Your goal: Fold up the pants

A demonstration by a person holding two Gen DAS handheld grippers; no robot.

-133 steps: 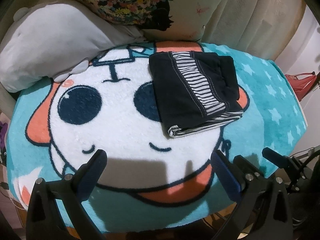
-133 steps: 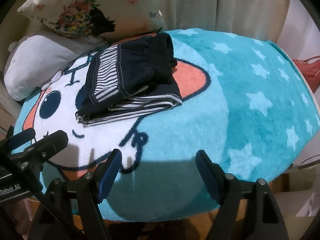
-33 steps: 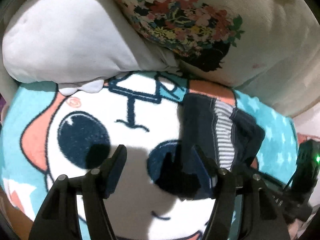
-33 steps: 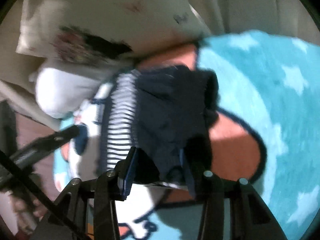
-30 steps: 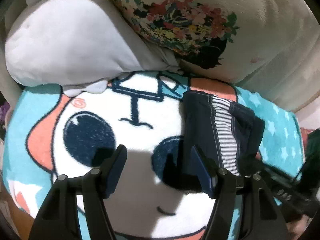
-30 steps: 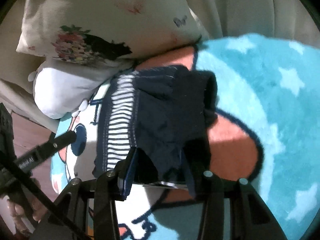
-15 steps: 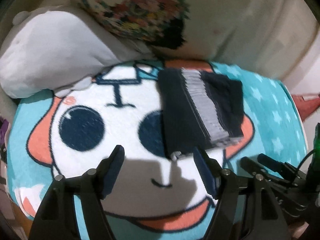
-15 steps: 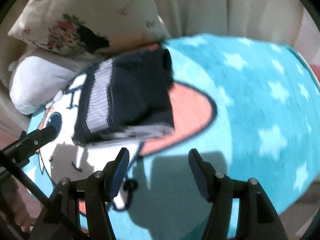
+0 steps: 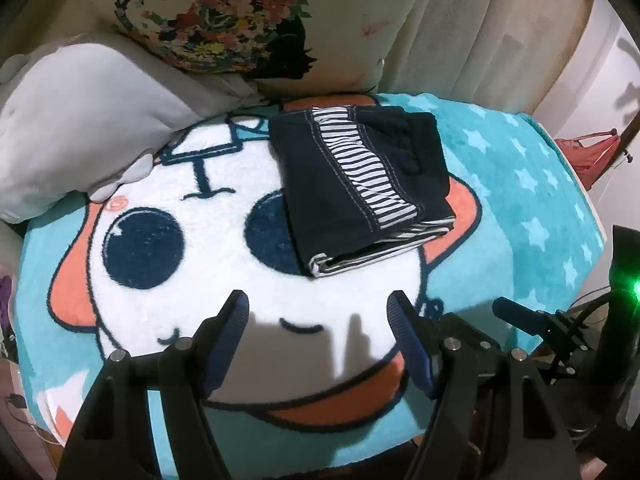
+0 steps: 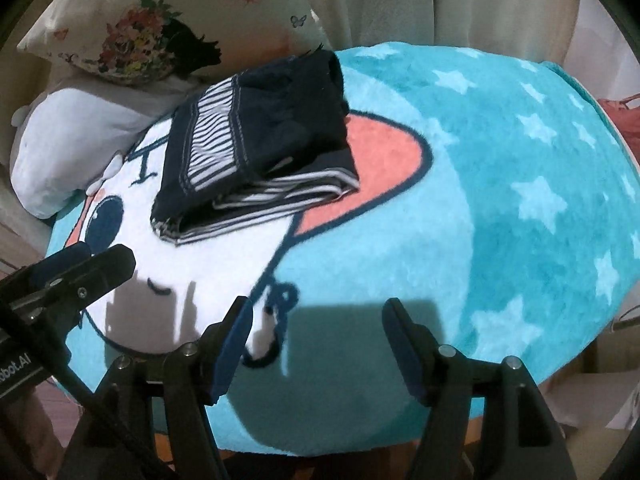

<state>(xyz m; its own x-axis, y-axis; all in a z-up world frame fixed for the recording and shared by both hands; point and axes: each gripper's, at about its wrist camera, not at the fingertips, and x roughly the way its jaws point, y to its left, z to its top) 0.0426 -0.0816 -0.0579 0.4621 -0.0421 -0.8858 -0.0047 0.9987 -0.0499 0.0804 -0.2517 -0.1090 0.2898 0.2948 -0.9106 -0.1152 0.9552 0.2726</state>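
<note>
The right gripper (image 10: 316, 344) has let go and is opening, empty, the left gripper (image 9: 318, 340) is open too, and the folded pants (image 9: 360, 184) lie at 12 o'clock on the blanket (image 9: 520, 208), so folding looks done.

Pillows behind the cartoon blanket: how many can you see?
2. The grey plush pillow lies at the blanket's far left edge; the floral-print pillow leans behind it, just beyond the folded pants. Others may be hidden.

Black gripper (image 9: 318, 338) frames, blue fingers (image 10: 236, 340), silver screws, seemingly white lettering
</note>
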